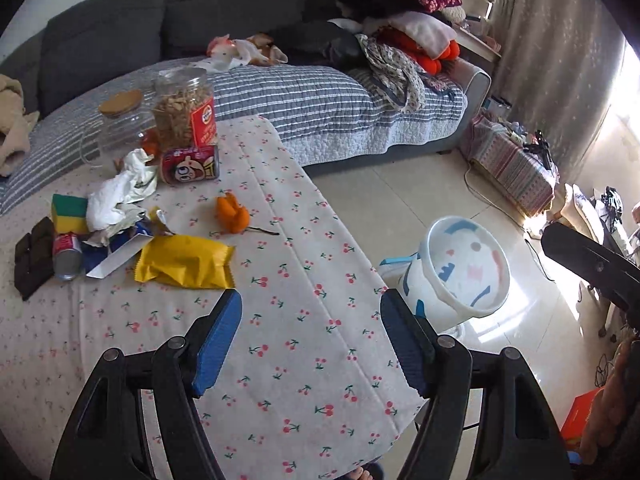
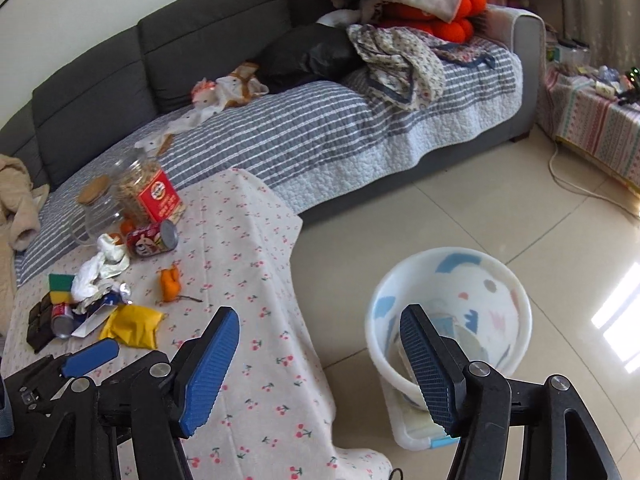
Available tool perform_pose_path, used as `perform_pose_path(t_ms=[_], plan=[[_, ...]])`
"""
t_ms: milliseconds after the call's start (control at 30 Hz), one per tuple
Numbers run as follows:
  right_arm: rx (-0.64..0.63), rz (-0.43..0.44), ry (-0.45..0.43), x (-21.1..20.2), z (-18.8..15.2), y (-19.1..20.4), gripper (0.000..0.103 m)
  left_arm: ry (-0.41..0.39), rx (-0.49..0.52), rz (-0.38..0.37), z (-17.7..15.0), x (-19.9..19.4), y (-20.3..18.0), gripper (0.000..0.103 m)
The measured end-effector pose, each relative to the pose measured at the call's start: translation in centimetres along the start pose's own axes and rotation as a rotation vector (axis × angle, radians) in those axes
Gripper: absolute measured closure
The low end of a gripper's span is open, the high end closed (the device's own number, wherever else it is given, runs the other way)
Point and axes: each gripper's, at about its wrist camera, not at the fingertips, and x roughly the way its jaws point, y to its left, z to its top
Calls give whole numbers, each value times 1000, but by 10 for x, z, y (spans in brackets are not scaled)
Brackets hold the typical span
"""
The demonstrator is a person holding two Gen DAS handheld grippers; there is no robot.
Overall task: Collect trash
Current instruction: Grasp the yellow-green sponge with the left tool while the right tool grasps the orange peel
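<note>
Left gripper (image 1: 311,311): blue pads spread wide, nothing between them, hanging over the cherry-print tablecloth (image 1: 304,264) at the bottom of the left wrist view. Right gripper (image 2: 320,330): also spread wide and empty, left pad over the cloth's edge, right pad in front of the white bin (image 2: 452,312) on the floor tiles at lower right of the right wrist view. No earlier picture to hold this against.

Further out, trash heaped at middle left of the left wrist view: yellow wrapper (image 1: 186,264) nearest the pads, white card (image 1: 116,260) touching its left end, small can (image 1: 66,254) lying beside a dark chocolate bar (image 1: 34,256), crumpled white paper (image 1: 116,196) above, green-and-yellow sponge (image 1: 69,210) at its left. Orange peel (image 1: 232,214) apart from the heap, toward the middle. Red can (image 1: 190,166) on its side above that, just in front of 2 jars: snack jar (image 1: 186,110) and empty glass jar (image 1: 122,124) with a wooden lid.

Beyond the table, grey sofa (image 1: 224,4) with a striped quilt (image 1: 320,100) across the upper frame. Some paper visible inside the bin in the right wrist view.
</note>
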Motion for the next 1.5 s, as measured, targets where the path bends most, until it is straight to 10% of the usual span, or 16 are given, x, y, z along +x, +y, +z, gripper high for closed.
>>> perform_pose_path(t_ms=[500, 1033, 1500], plan=[[-82, 491, 117, -3, -14, 194, 19, 21, -89, 181, -22, -85, 151, 28], [-36, 142, 218, 134, -3, 188, 16, 98, -341, 145, 5, 6, 275, 28], [37, 72, 324, 224, 21, 139, 16, 110, -531, 115, 51, 49, 332, 28]])
